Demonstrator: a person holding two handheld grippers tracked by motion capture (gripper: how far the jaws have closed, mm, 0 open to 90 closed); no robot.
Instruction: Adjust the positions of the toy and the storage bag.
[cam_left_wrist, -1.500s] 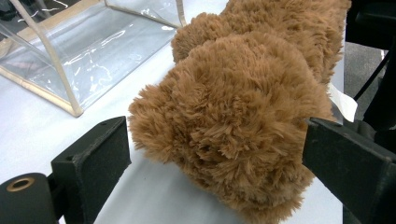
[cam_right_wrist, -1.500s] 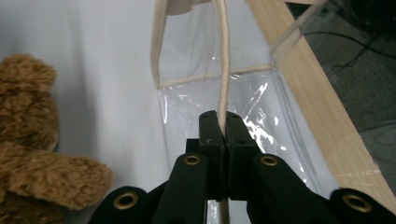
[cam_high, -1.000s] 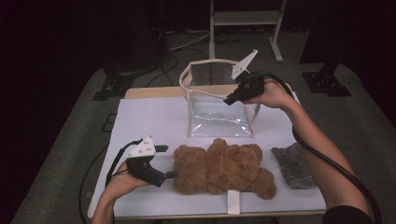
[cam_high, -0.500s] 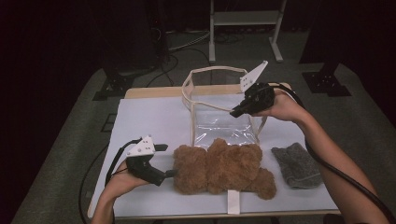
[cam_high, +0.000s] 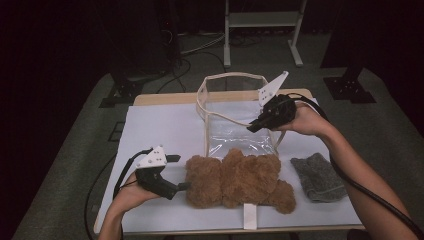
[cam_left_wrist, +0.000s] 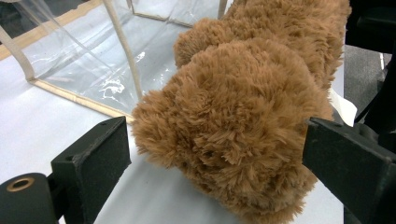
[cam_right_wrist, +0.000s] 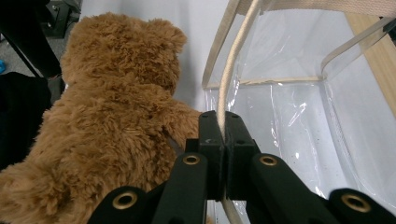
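Shaggy brown plush teddy bear lying along the near edge of the white-covered table, just in front of a clear plastic bag trimmed in cream webbing. Left gripper: jaws wide apart, flanking the bear's rounded head. Right gripper: jaws pressed together on the bag's cream strap, above its open mouth. A grey knitted cloth lies to the bear's right
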